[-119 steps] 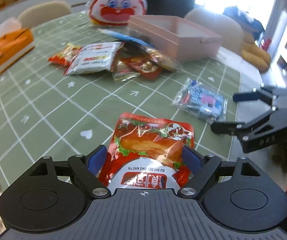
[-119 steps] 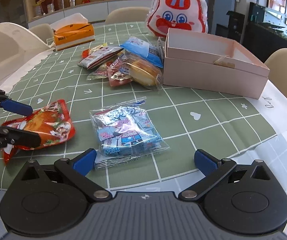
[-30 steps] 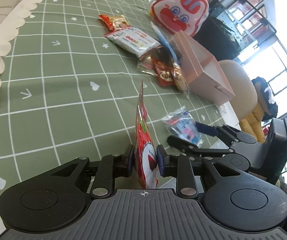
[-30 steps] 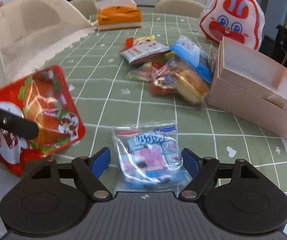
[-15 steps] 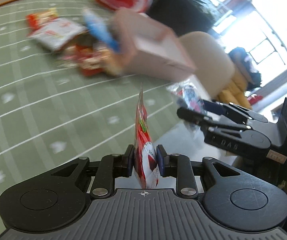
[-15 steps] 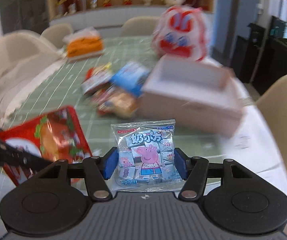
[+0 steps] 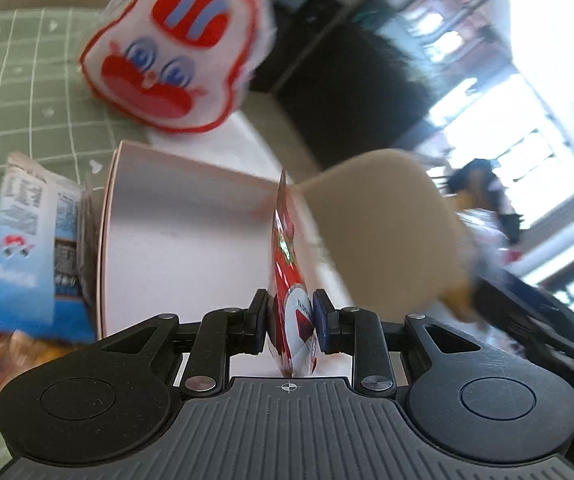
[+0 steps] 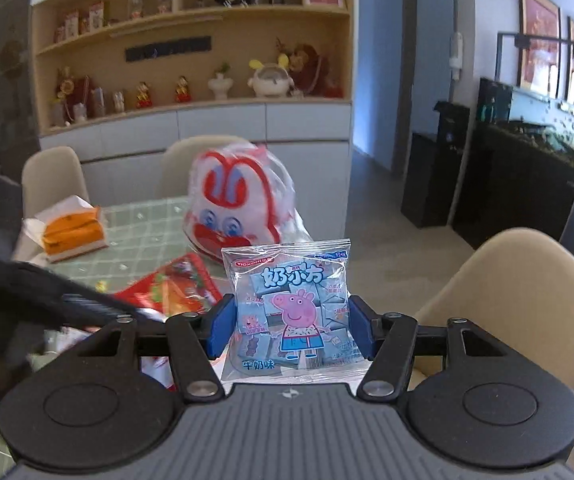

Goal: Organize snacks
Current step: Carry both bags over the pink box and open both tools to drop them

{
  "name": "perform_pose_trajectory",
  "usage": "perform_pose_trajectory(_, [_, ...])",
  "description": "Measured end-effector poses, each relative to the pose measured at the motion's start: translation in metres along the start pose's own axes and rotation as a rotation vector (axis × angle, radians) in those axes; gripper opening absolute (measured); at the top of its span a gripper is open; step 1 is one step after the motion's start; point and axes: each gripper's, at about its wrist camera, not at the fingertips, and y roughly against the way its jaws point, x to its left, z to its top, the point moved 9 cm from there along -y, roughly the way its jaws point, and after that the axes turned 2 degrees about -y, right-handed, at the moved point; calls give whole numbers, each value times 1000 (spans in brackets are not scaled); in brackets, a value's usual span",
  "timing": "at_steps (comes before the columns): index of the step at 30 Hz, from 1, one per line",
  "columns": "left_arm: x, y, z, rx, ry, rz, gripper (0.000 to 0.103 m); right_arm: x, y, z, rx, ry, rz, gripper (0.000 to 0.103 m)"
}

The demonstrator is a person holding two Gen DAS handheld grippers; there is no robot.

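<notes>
My left gripper (image 7: 293,320) is shut on a red snack pouch (image 7: 287,264), held edge-on above the open pink box (image 7: 175,220), whose pale inside fills the view below it. The same red pouch shows in the right wrist view (image 8: 171,288) at lower left, with the dark left gripper arm blurred in front. My right gripper (image 8: 289,330) is shut on a clear blue Peppa Pig snack bag (image 8: 289,308), held upright in the air above the table edge.
A red-and-white rabbit-face bag (image 7: 175,44) stands behind the box, also in the right wrist view (image 8: 235,208). A blue-white packet (image 7: 31,252) and other snacks lie left of the box. An orange tissue box (image 8: 71,232) sits far left. Beige chairs (image 8: 519,296) surround the table.
Both grippers have risen and swung toward the pink box. The left one now holds the red pouch over the box opening. The right one has lifted the Peppa Pig bag higher.
</notes>
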Motion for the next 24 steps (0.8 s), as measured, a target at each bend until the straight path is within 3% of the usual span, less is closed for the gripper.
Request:
perform_pose_trajectory(2, [9,-29,-1,22,-30,71,27,-10,-9,-10,26,-4,-3,60])
perform_pose_trajectory(5, [22,-32,3,-52,-45,172,34,-27,-32,-26,87,24,-26,60])
perform_pose_trajectory(9, [33,0,8,-182,20,161,34,-20,-72,-36,151,70,11,60])
perform_pose_trajectory(15, [66,66,-15,-287,49,315,34,31,-139,-34,197,126,117,60])
perform_pose_trajectory(20, [115,118,-66,-303,171,432,34,60,-181,-35,246,133,104,64])
perform_pose_trajectory(24, [158,139,-85,-292,239,526,34,79,-183,-23,221,113,110,70])
